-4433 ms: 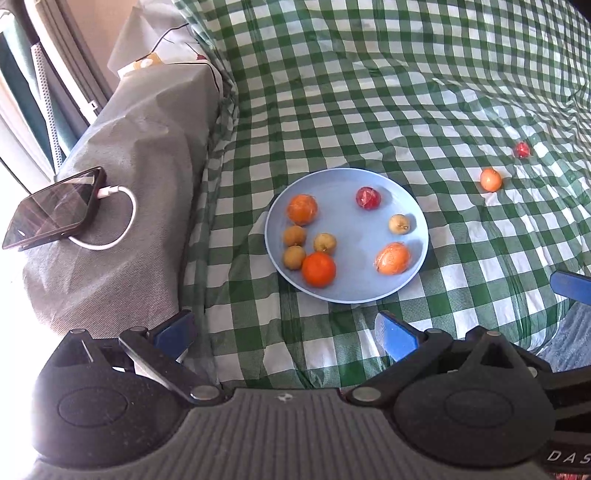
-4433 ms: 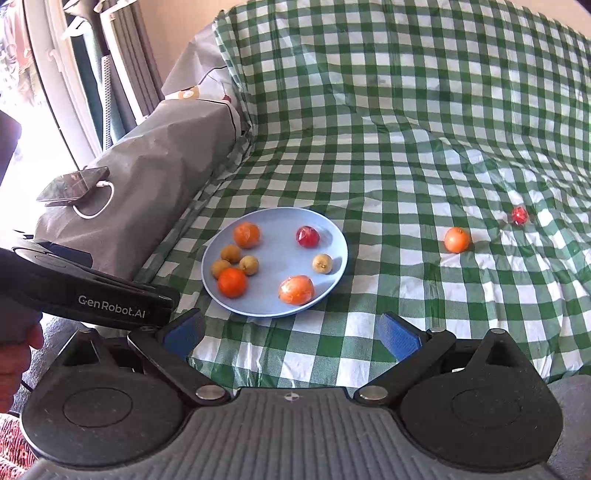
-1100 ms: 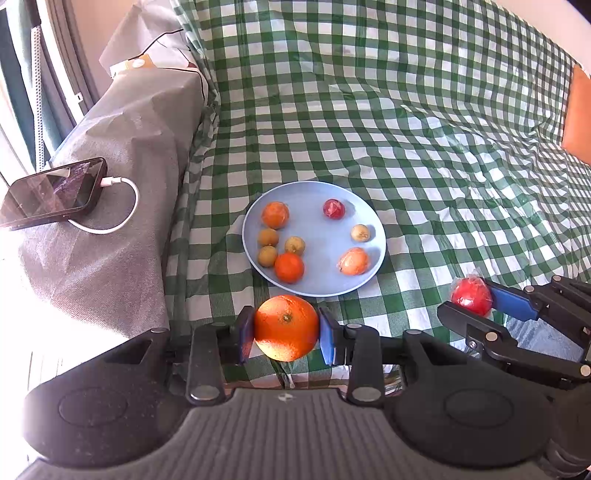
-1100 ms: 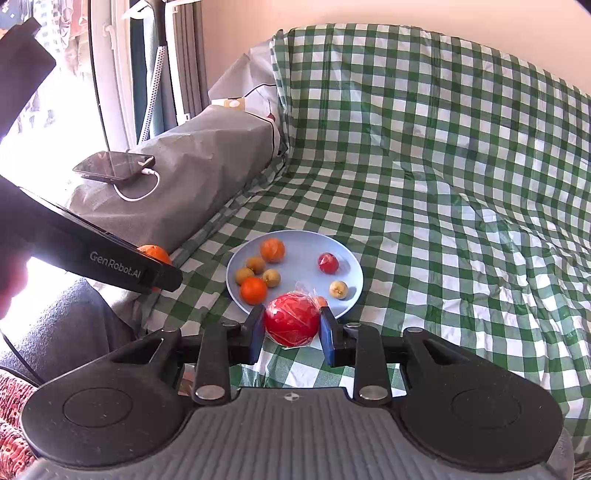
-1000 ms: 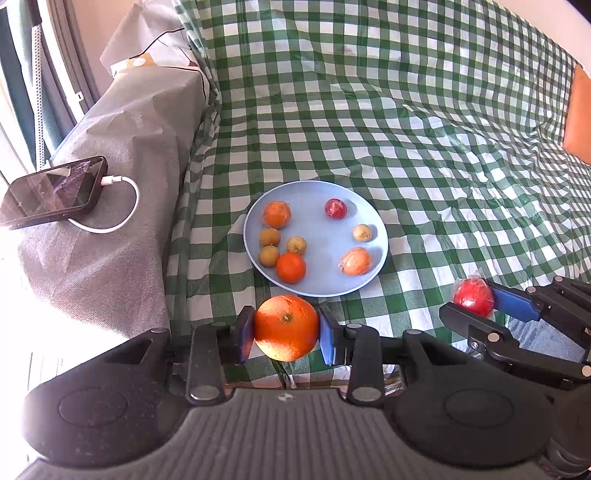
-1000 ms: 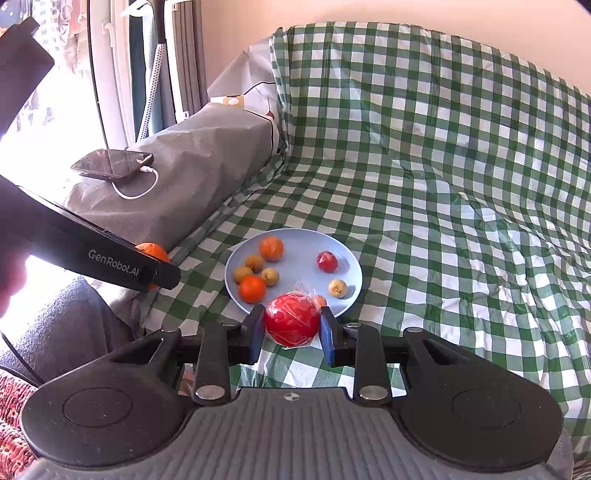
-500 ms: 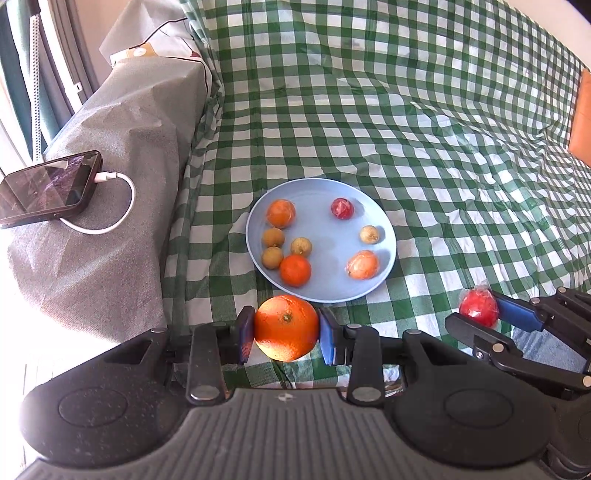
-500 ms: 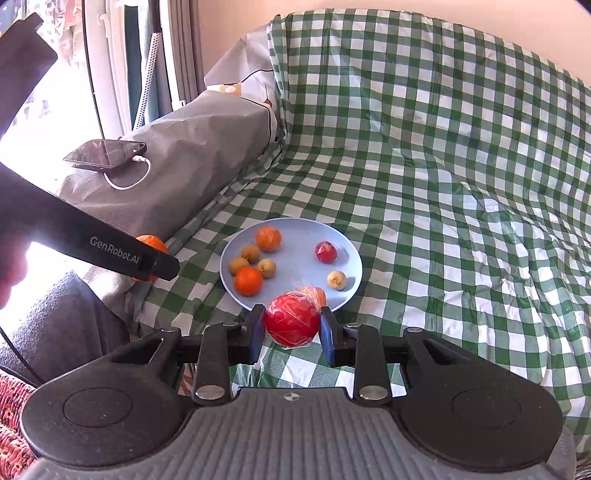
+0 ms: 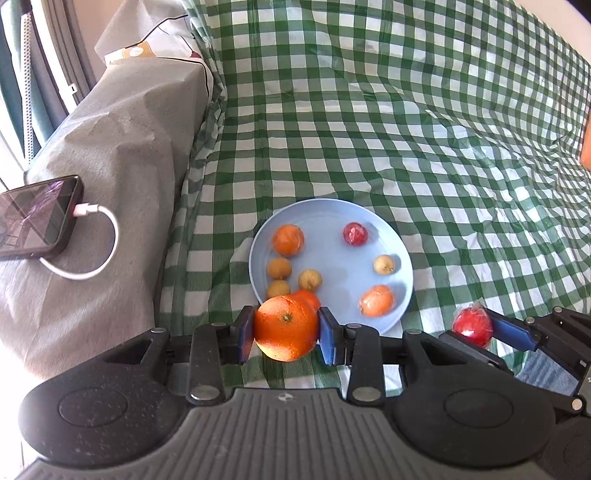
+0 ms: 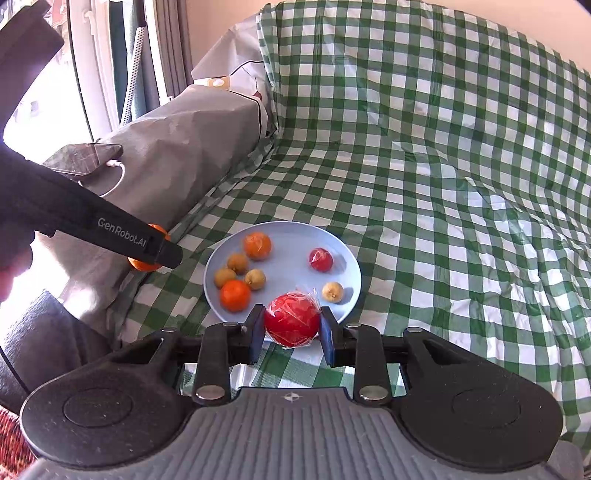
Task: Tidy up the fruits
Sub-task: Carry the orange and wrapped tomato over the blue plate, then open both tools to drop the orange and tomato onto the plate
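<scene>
Green-checked cloth bears plate; left jaws clamp orange; right jaws clamp red fruit.

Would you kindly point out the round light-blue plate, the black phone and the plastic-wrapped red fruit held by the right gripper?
Light-blue plate point(image 9: 334, 216): left wrist view, far rim.
Black phone point(image 9: 31, 216): left wrist view, screen.
Wrapped red fruit point(image 10: 291, 319): right wrist view, front face.

Home living room, by the look of it. Sofa seat and backrest draped in a green-and-white checked cloth; armrest under a grey cover. Phone lying on that armrest, plugged into a white charging cable. Window frame with hanging curtains behind the armrest, daylight coming through. Light blue plate of small fruit set straight on the seat. Plain beige wall above the backrest.
</scene>
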A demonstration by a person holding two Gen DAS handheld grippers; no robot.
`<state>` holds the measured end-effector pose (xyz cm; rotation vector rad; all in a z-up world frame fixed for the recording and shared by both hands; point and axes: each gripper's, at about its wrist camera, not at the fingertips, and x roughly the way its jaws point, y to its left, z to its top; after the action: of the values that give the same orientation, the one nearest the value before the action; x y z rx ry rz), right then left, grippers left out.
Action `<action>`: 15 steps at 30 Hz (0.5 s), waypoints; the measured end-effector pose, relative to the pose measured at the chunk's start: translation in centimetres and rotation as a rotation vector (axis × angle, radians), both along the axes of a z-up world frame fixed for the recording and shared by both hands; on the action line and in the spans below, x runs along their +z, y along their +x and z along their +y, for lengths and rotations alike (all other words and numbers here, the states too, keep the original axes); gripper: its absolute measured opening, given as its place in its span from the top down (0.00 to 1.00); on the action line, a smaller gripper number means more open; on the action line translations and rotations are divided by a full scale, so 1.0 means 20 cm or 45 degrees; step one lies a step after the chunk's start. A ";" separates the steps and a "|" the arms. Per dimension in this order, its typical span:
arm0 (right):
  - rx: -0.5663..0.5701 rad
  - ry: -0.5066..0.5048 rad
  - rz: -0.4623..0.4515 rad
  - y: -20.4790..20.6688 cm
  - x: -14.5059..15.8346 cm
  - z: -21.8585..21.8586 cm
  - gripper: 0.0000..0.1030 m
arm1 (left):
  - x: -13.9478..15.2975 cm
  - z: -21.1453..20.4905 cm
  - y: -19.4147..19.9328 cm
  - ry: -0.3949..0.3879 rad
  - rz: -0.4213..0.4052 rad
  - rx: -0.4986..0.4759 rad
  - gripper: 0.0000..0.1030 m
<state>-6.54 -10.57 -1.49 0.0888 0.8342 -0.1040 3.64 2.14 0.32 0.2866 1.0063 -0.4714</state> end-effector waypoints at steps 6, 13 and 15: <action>-0.004 0.012 0.024 0.11 -0.06 -0.03 0.69 | -0.07 -0.05 0.11 0.019 0.026 0.008 0.61; 0.012 -0.006 0.056 0.27 -0.15 -0.05 0.69 | -0.17 -0.10 0.27 0.049 0.053 0.021 0.61; 0.015 -0.006 0.067 0.31 -0.18 -0.06 0.69 | -0.21 -0.12 0.31 0.065 0.056 0.022 0.61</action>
<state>-0.38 -11.77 -4.99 0.0768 0.8871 -0.0975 9.92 -0.25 -3.80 0.3143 1.0639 -0.4386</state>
